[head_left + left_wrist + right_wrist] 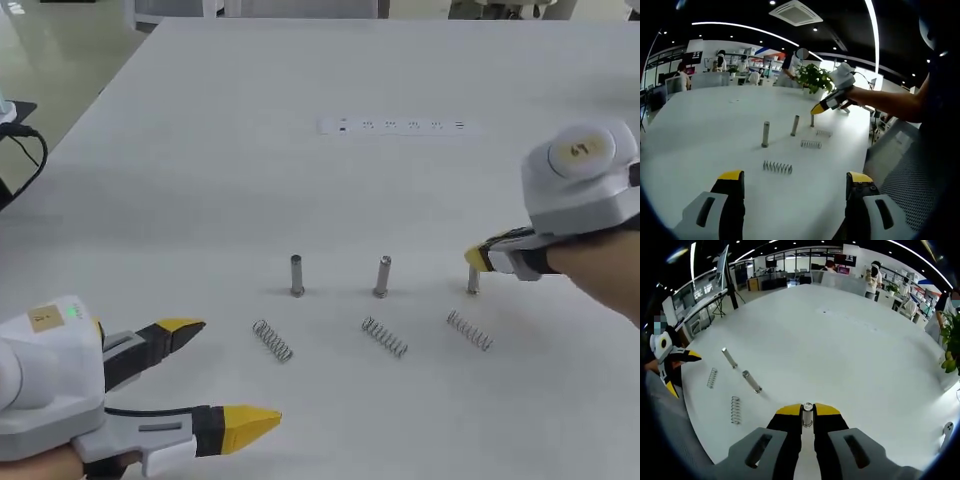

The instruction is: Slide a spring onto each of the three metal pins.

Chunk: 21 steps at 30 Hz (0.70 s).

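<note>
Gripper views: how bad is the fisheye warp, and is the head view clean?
Left gripper view: table edge bows strongly, ceiling lights streak into arcs. Right gripper view: same bowing, gripped pin crisp. Head view: undistorted, even light, faint shadows under the springs.

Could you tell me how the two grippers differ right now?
The left gripper is open and empty; the right gripper is shut on the rightmost pin. The left gripper hovers near the left spring, the right gripper at that pin. Both have yellow tips.
</note>
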Available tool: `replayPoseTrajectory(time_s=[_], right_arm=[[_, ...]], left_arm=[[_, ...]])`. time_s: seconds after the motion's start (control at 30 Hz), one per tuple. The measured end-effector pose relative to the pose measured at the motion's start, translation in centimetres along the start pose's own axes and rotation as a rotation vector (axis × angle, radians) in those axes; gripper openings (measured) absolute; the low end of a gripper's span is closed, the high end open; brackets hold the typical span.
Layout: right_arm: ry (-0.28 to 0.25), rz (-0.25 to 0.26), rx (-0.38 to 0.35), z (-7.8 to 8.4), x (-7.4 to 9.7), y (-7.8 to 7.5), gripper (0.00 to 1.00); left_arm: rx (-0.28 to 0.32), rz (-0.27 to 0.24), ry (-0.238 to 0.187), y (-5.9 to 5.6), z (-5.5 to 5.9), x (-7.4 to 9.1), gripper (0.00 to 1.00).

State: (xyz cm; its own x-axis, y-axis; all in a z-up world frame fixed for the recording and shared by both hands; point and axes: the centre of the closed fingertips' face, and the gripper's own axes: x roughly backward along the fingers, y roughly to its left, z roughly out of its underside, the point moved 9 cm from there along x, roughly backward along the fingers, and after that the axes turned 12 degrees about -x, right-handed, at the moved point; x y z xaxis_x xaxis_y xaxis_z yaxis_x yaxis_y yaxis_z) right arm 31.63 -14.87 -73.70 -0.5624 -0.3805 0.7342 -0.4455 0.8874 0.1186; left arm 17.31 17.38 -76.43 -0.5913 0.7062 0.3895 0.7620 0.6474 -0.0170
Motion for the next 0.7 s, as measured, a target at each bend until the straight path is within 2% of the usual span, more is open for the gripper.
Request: replayPoseTrajectory(time_s=[0.7], right_arm=[[0.0,-0.012,-0.015,0.45,0.36,-0.05,0.05]], left_arm=[[-0.004,0.004,0.001,-0.31,-0.02,0.15,0.8]])
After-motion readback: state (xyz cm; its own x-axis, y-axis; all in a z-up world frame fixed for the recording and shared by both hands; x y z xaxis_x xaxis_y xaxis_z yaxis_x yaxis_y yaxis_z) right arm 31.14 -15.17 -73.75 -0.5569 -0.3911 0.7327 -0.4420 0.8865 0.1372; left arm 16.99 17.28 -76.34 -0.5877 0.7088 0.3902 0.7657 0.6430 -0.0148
